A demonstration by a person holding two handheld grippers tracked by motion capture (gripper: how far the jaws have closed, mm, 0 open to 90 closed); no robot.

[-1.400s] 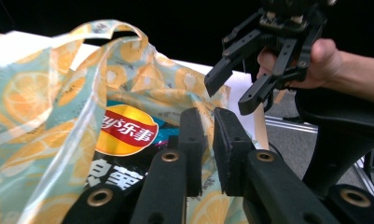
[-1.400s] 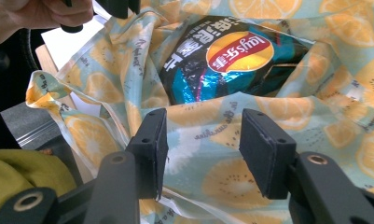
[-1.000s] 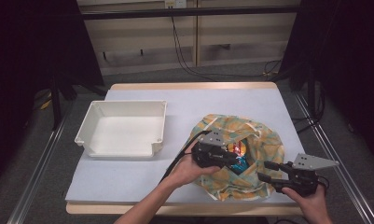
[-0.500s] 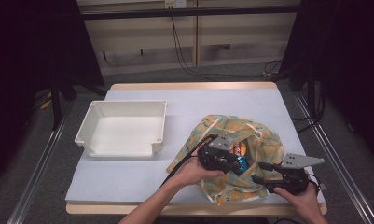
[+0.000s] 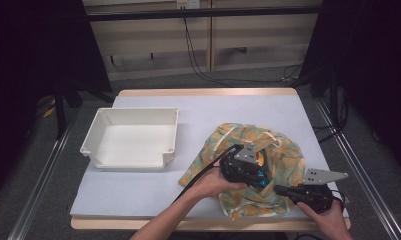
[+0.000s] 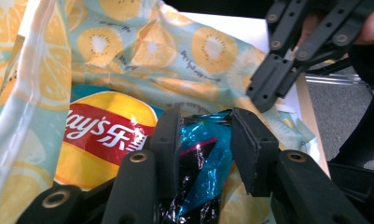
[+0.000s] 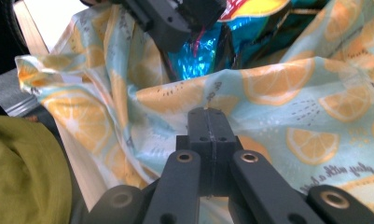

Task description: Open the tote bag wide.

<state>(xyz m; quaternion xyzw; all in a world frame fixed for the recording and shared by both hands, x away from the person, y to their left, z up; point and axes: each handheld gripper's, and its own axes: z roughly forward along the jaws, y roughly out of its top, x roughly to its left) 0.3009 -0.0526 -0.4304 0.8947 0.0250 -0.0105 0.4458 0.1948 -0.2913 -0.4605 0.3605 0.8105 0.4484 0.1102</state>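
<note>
We're working over the fruit-print bag (image 5: 268, 165) that's lying rumpled on the tabletop (image 5: 238, 107), mouth gaping up at us. Our right gripper (image 7: 208, 122) is sitting at the bag's near edge with its fingers pressed together, and whether they're actually pinching fabric we can't tell. The left gripper (image 6: 201, 135) is the one right on the goods: the blue foil snack packet (image 6: 205, 163) is lying lengthwise between its fingers, which have just been closing and are still apart, pads not squeezing. The yellow chip bag (image 6: 100, 135) sits just beside those fingers.
</note>
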